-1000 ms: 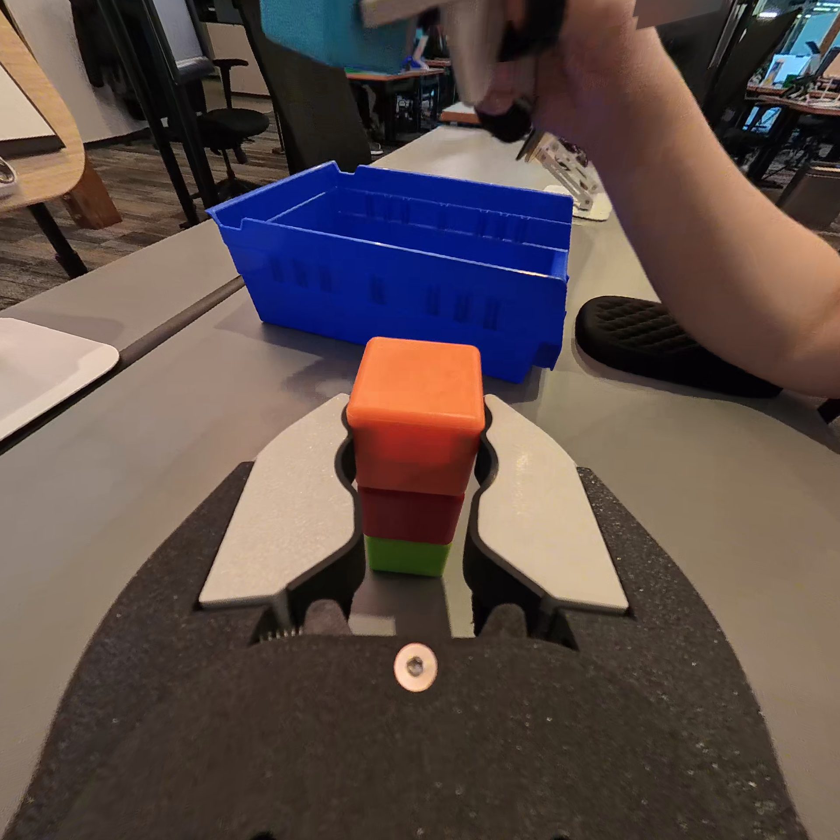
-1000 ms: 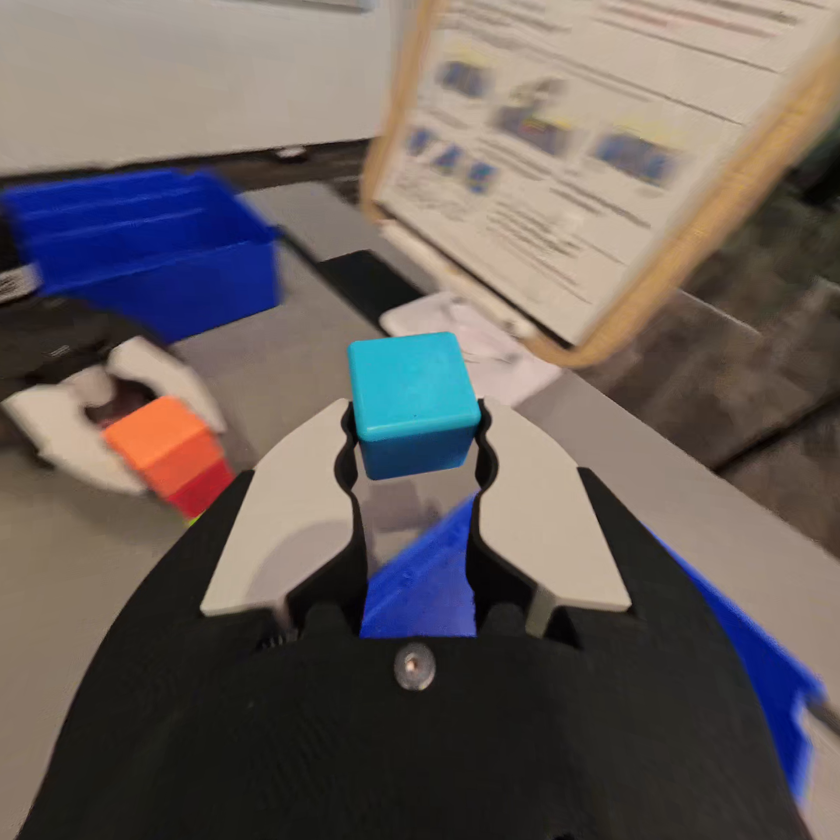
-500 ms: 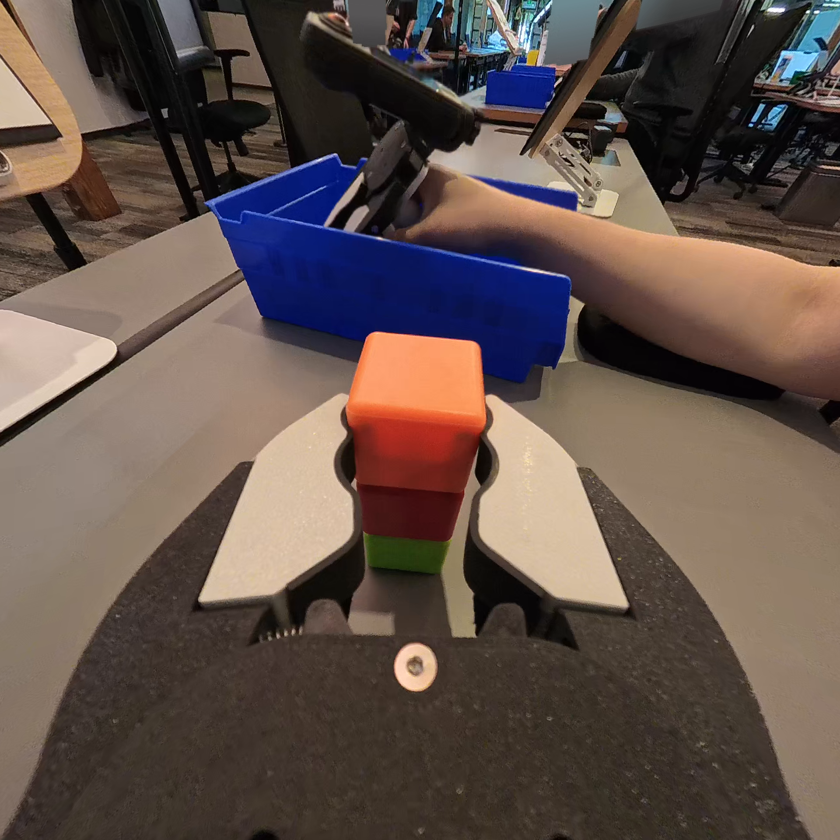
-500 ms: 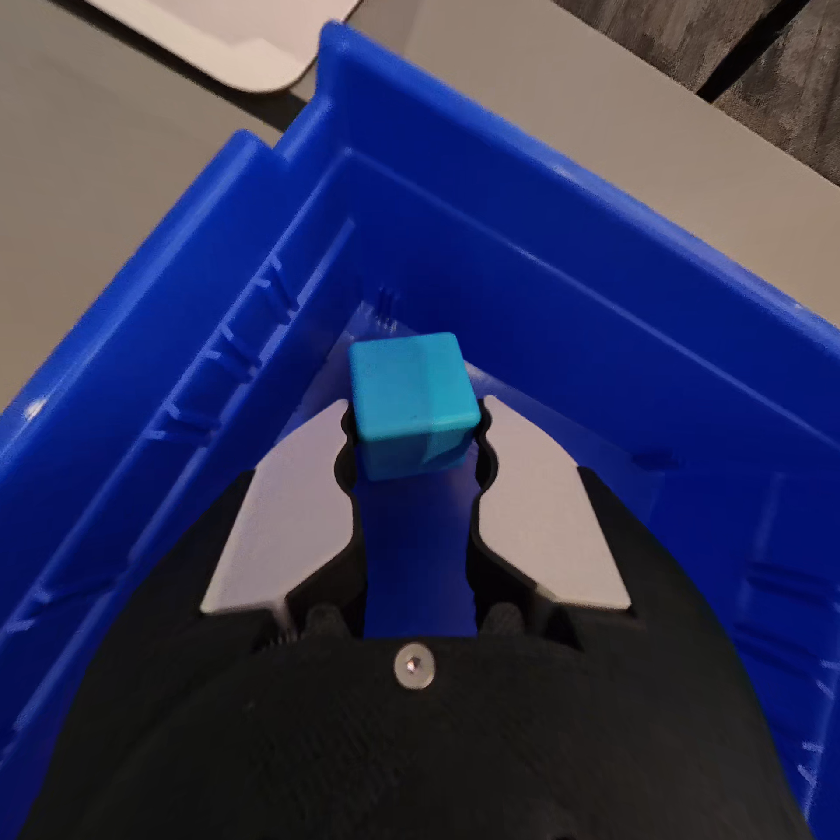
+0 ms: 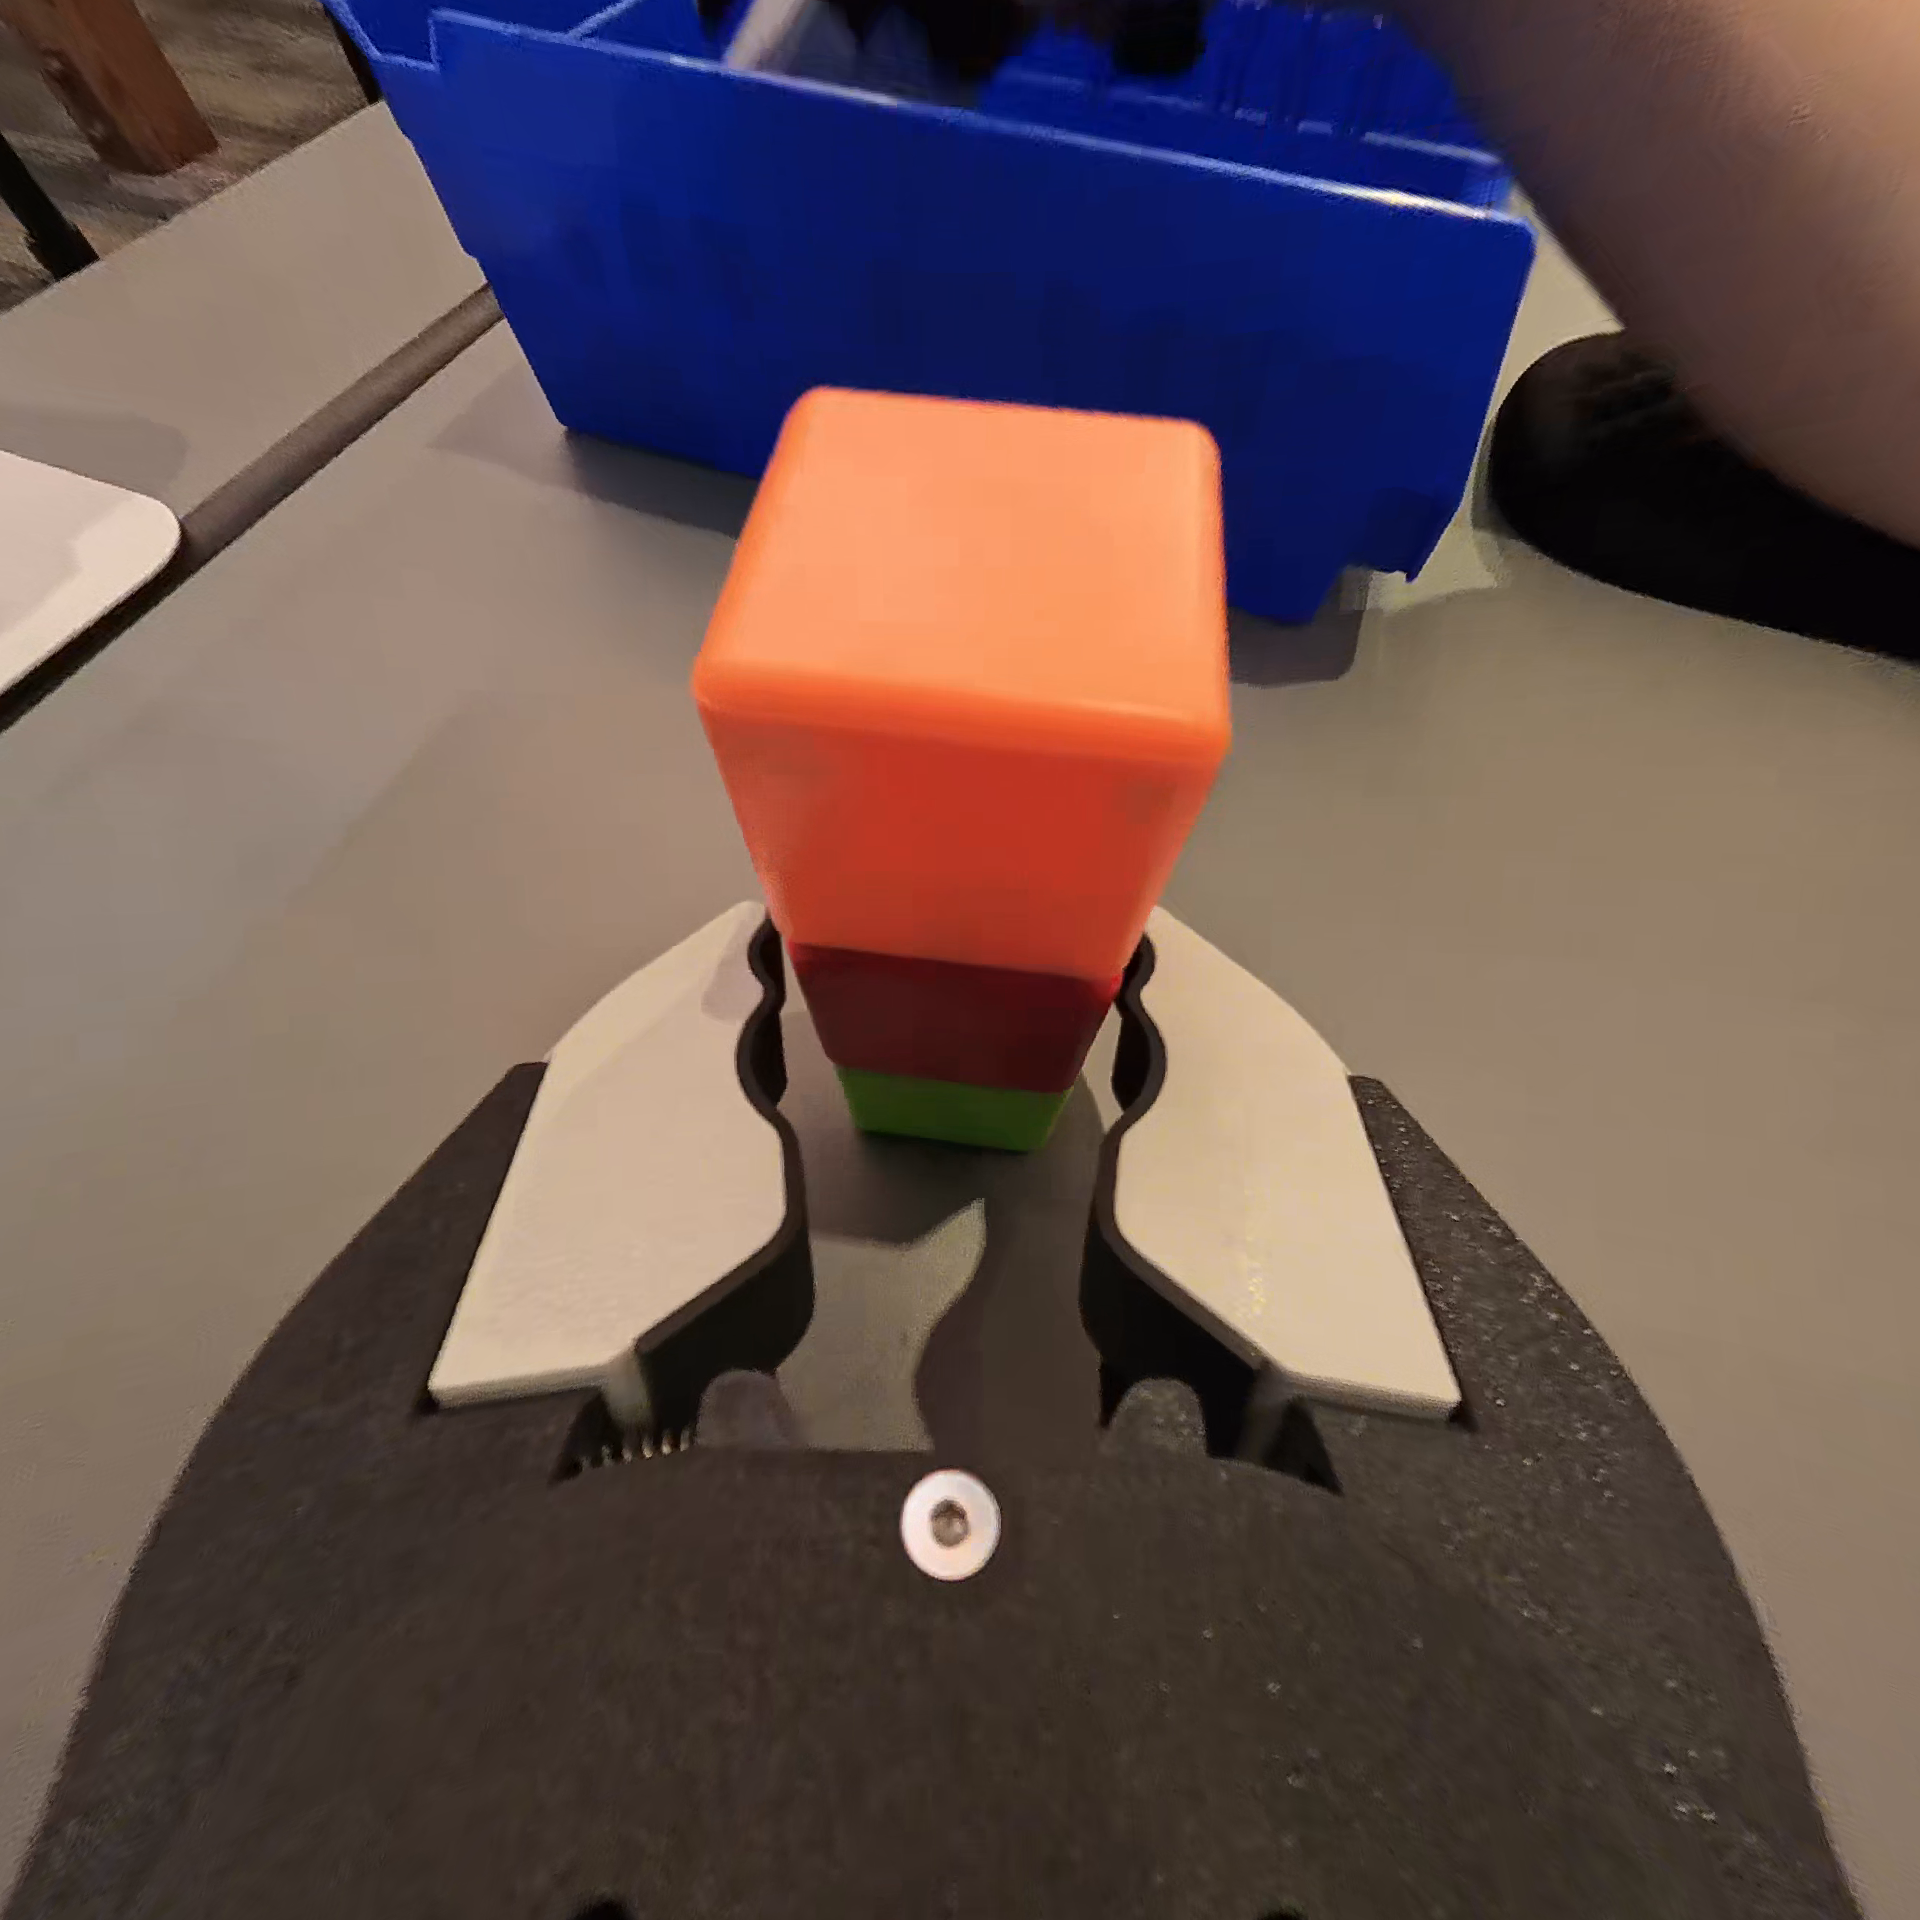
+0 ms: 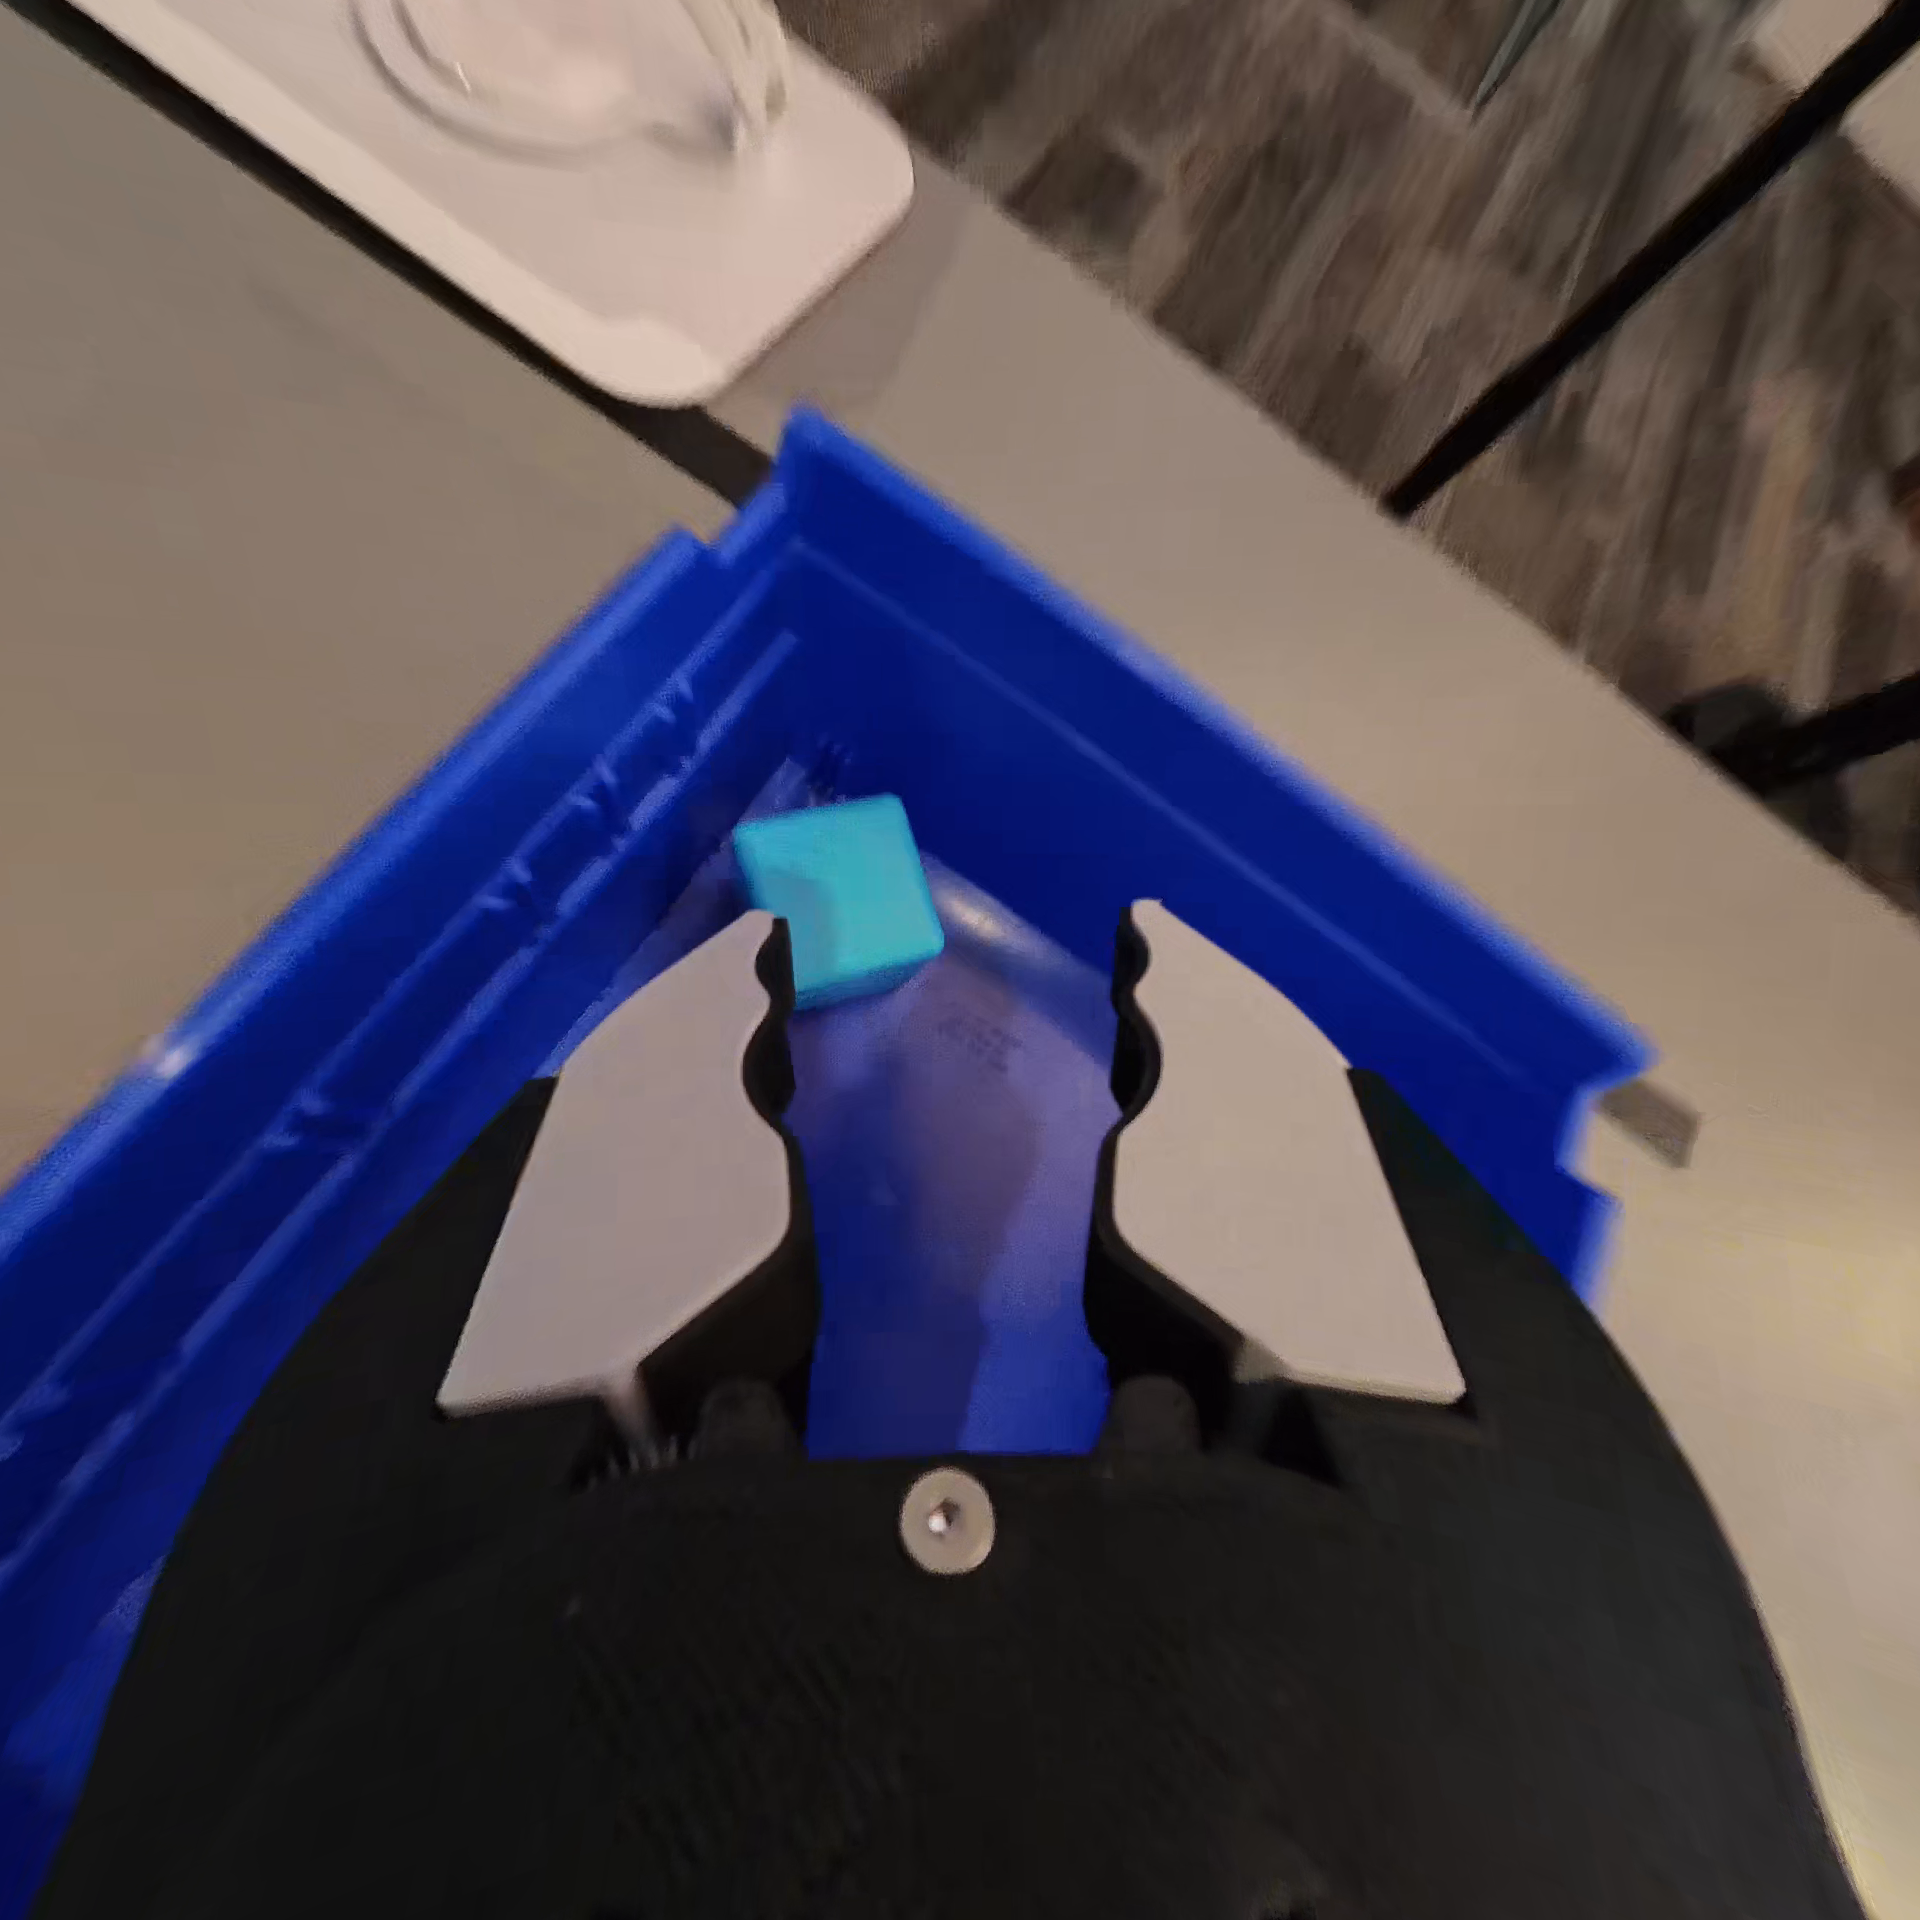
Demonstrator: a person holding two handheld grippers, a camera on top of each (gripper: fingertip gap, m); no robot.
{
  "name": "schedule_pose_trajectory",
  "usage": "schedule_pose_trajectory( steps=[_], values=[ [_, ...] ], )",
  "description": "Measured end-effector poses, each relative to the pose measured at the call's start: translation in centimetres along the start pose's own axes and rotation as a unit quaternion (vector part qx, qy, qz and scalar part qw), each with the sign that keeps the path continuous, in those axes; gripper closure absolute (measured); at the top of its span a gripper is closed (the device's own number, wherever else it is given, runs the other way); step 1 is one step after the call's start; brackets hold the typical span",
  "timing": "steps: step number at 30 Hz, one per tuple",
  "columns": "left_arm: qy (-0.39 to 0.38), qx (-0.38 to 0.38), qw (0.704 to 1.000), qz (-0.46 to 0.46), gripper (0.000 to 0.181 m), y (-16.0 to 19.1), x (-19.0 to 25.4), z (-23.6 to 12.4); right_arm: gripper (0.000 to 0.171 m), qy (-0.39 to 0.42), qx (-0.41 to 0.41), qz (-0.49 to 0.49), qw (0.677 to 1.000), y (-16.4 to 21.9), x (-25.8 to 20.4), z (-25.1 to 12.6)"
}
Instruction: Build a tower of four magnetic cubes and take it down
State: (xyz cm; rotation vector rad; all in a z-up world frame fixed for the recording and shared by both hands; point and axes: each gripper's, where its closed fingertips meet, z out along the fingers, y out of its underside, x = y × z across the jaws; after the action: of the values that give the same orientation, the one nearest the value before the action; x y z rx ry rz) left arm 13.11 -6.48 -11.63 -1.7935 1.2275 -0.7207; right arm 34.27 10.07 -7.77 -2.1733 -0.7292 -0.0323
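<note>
A stack of three cubes stands on the grey table in the left wrist view: orange cube (image 5: 966,665) on top, dark red cube (image 5: 951,1023) in the middle, green cube (image 5: 951,1112) at the bottom. My left gripper (image 5: 951,935) is open, its fingertips on either side of the stack at the height of the red cube, with small gaps. In the right wrist view my right gripper (image 6: 951,914) is open and empty over the blue bin (image 6: 1143,675). A teal cube (image 6: 842,904) sits tilted inside the bin's corner, by the left fingertip (image 6: 727,956).
The blue bin (image 5: 935,260) stands just behind the stack. A person's arm (image 5: 1714,208) reaches over it from the right, above a black wrist rest (image 5: 1662,520). A white pad (image 5: 62,561) lies at the left; the right wrist view shows a white pad (image 6: 675,270) beyond the bin. Tip to tip, the grippers are about 25 cm apart.
My right gripper has opened and let go of the teal cube inside the bin. My left gripper has opened off the orange cube and now sits lower, at the red cube.
</note>
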Motion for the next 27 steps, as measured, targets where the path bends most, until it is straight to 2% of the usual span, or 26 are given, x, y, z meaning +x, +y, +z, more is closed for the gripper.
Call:
schedule_pose_trajectory(
  steps=[3,5,6,8,10,14,17,19,20,27],
  values=[
    [0.006,-0.022,1.0,-0.004,0.121,0.9,0.2,0.6,0.114,-0.047,0.13,-0.061,0.989,-5.2,-2.5,-4.9],
    [-0.003,-0.016,1.0,0.006,0.126,0.9,0.0,0.7,0.117,-0.168,0.217,-0.115,0.955,-8.1,-8.4,-8.7],
    [-0.002,-0.013,1.0,0.007,0.126,0.8,0.0,0.7,0.116,-0.233,0.238,-0.136,0.933,-8.8,-11.6,-10.3],
    [0.004,-0.009,1.0,0.005,0.126,0.7,0.1,0.7,0.1,-0.343,0.241,-0.165,0.893,-9.0,-17.2,-12.2],
    [0.015,0.008,1.0,0.008,0.125,0.3,0.5,0.5,0.095,-0.394,0.22,-0.188,0.872,-8.5,-21.1,-12.1],
    [0.023,0.021,0.999,0.006,0.126,-0.1,0.7,0.4,0.091,-0.438,0.163,-0.227,0.854,-6.7,-25.8,-10.7],
    [0.039,0.018,0.999,0.007,0.126,-0.1,1.0,0.4,0.092,-0.421,0.124,-0.254,0.862,-5.4,-26.6,-9.1],
    [0.05,0.018,0.999,0.009,0.126,-0.1,1.2,0.3,0.114,-0.428,0.115,-0.264,0.857,-4.8,-27.0,-8.7],
    [0.055,0.018,0.998,0.01,0.126,-0.1,1.3,0.3,0.119,-0.438,0.114,-0.265,0.851,-4.7,-27.3,-8.8],
    [0.036,0.042,0.998,0.027,0.125,-0.8,1.3,0.3,0.12,-0.442,0.114,-0.272,0.847,-4.5,-27.3,-9.0]
  ],
)
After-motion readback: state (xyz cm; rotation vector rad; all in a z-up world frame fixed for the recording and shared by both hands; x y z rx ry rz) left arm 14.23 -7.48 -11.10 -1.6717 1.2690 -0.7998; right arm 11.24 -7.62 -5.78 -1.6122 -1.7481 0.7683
